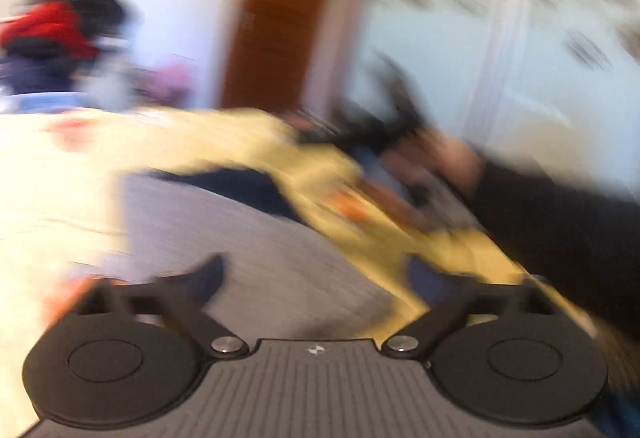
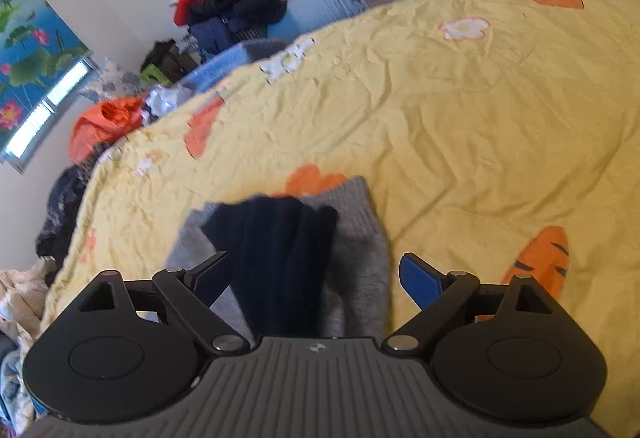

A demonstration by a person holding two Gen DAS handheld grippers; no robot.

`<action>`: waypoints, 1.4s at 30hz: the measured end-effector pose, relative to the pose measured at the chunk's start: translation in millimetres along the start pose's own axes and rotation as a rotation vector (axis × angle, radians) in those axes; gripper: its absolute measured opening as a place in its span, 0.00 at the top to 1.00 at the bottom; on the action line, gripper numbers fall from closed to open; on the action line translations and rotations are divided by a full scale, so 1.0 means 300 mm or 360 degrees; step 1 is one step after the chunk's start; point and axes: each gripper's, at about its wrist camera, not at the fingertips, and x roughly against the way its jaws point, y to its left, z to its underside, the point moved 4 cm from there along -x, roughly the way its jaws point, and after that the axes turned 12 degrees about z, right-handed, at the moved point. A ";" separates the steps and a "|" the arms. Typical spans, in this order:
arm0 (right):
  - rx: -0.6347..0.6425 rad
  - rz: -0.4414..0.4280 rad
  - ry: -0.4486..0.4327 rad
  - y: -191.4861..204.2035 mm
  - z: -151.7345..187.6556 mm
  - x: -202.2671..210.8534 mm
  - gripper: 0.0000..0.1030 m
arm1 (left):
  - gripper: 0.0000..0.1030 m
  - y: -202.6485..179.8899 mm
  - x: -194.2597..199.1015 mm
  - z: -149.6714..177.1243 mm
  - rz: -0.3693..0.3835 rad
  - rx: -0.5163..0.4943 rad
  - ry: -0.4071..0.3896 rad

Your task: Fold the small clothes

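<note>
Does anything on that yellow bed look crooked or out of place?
Only slightly: the grey garment with its dark navy part lies bunched and uneven on the yellow quilt, not squared flat. The left view is too blurred to judge. Nothing looks spilled or damaged.

Left wrist view was motion-smeared throughout: the hand [image 1: 448, 158] and dark sleeve [image 1: 560, 230] at right read only as blobs, grey garment [image 1: 240, 238] had no readable edges. In the right wrist view the garment's near end was hidden behind the right gripper [image 2: 314, 274] body.
</note>
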 end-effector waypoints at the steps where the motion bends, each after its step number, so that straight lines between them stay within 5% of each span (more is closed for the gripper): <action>1: -0.0023 -0.0015 0.0033 -0.006 0.016 -0.018 0.14 | 0.00 0.084 0.012 -0.024 -0.0061 0.0140 -0.0064; 5: -0.0046 -0.0128 0.0081 0.009 0.079 -0.055 0.13 | 0.01 0.444 -0.056 -0.029 -0.0069 0.0964 -0.0079; 9: -0.0198 -0.0282 0.0110 0.012 0.083 -0.063 0.13 | 0.04 0.584 -0.173 0.008 -0.0001 0.1273 -0.0003; 11: -0.0224 -0.0314 0.0106 0.012 0.086 -0.066 0.16 | 0.08 0.593 -0.235 0.004 0.0013 0.1259 0.0072; 13: -0.0223 -0.0299 0.0102 0.008 0.096 -0.071 0.38 | 0.39 0.578 -0.280 -0.003 -0.0014 0.1185 0.0133; 14: -0.0209 -0.0244 0.0122 0.006 0.103 -0.084 0.66 | 0.59 0.578 -0.302 -0.008 -0.0045 0.1159 0.0209; 18: -0.0212 -0.0258 0.0093 0.027 0.111 -0.069 0.71 | 0.71 0.566 -0.343 -0.056 -0.0129 0.0969 0.0315; 24: -0.0223 -0.0483 0.0066 0.169 0.088 -0.036 0.72 | 0.72 0.613 -0.197 -0.140 -0.0195 0.0861 0.0271; 28: -0.0169 -0.0351 0.0077 0.232 0.111 -0.129 0.62 | 0.64 0.678 -0.180 -0.082 -0.0287 0.0896 0.0383; 29: -0.0198 -0.0288 0.0088 0.222 0.123 -0.150 0.52 | 0.58 0.681 -0.164 -0.065 -0.0272 0.0919 0.0379; 32: -0.0244 -0.0324 0.0079 0.194 0.170 -0.105 0.43 | 0.40 0.653 -0.074 -0.015 -0.0172 0.1022 0.0316; 36: -0.0190 -0.0310 0.0019 0.146 0.280 0.033 0.42 | 0.39 0.576 -0.001 0.076 0.0045 0.1104 0.0332; 42: -0.0130 -0.0387 0.0050 0.126 0.462 0.103 0.46 | 0.43 0.503 0.045 0.154 0.0167 0.1095 0.0368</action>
